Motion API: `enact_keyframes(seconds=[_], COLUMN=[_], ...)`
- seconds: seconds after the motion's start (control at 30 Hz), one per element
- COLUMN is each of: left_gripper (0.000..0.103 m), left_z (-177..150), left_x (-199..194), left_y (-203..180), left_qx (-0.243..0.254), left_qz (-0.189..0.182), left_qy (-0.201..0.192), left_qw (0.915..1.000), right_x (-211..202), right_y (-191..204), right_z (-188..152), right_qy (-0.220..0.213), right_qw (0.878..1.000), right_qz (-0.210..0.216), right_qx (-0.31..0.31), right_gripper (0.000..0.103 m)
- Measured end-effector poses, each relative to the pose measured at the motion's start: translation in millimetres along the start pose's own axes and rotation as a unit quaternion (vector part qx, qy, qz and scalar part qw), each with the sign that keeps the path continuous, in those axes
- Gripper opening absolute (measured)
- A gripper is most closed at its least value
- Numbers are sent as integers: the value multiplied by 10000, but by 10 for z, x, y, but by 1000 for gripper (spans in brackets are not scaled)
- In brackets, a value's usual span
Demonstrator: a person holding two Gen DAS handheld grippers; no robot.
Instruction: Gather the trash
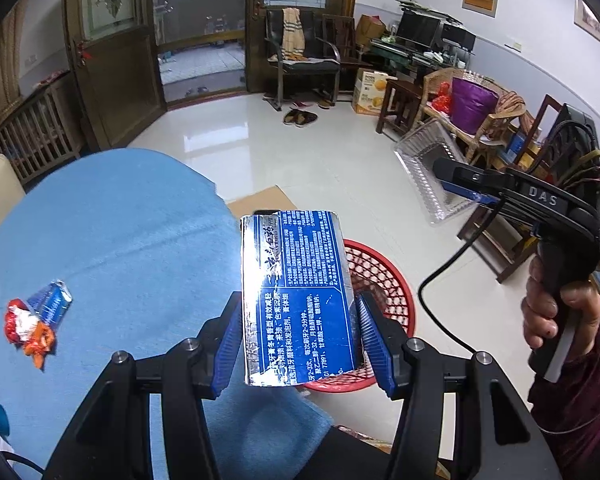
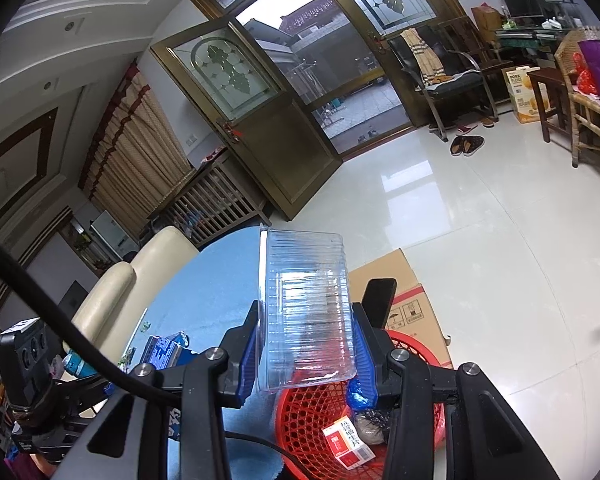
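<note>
My left gripper (image 1: 298, 320) is shut on a blue and silver toothpaste box (image 1: 300, 276), held upright over the edge of the blue table (image 1: 120, 240) and above the red mesh basket (image 1: 384, 280). In the right wrist view my right gripper (image 2: 306, 314) is shut on a clear ribbed plastic container (image 2: 304, 280) above the same basket (image 2: 300, 432). That basket holds a red and white carton (image 2: 348, 442), a dark crumpled lump and a blue wrapper. Crumpled red, orange and blue wrappers (image 1: 32, 320) lie on the table at the left.
A flat cardboard box (image 2: 396, 280) lies on the floor behind the basket. A cream chair (image 2: 140, 272) stands at the table's far side. A person's hand (image 1: 548, 312) grips the right tool. Chairs, slippers and cartons line the far wall; glossy tiled floor lies between.
</note>
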State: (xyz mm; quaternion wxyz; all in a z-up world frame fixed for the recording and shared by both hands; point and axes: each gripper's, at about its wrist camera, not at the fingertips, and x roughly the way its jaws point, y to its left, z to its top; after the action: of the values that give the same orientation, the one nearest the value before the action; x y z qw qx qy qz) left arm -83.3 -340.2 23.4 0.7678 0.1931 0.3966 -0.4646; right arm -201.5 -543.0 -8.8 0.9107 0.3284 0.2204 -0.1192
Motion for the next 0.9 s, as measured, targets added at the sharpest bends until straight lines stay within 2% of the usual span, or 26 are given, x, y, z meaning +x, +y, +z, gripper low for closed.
enact_keyframes(seconds=[0.27, 0.47, 0.57, 0.63, 0.7, 0.8, 0.9], left_gripper=[58, 59, 62, 64, 66, 66, 66], left_z=[-30, -20, -26, -37, -45, -58, -95], left_x=[229, 361, 403, 429, 443, 447, 415], left_y=[-15, -45, -71, -68, -61, -48, -1], left_qx=[-125, -125, -92, -98, -115, -121, -155], left_qz=[-273, -390, -397, -421, -437, -419, -385], left_qy=[280, 306, 312, 295, 316, 312, 287], left_qw=[9992, 9987, 9987, 9986, 9985, 9986, 9987], right_x=[169, 317, 378, 399, 414, 396, 358], right_y=[-148, -291, -336, -377, -434, -494, -478], right_z=[-58, -142, -186, -197, -188, -186, -180], right_qy=[234, 490, 597, 641, 691, 653, 586], right_qw=[9994, 9977, 9968, 9961, 9949, 9938, 9948], right_qz=[-179, -217, -226, -202, -81, 52, -11], right_qx=[200, 407, 479, 577, 729, 899, 827], right_gripper=[44, 44, 46, 50, 65, 67, 67])
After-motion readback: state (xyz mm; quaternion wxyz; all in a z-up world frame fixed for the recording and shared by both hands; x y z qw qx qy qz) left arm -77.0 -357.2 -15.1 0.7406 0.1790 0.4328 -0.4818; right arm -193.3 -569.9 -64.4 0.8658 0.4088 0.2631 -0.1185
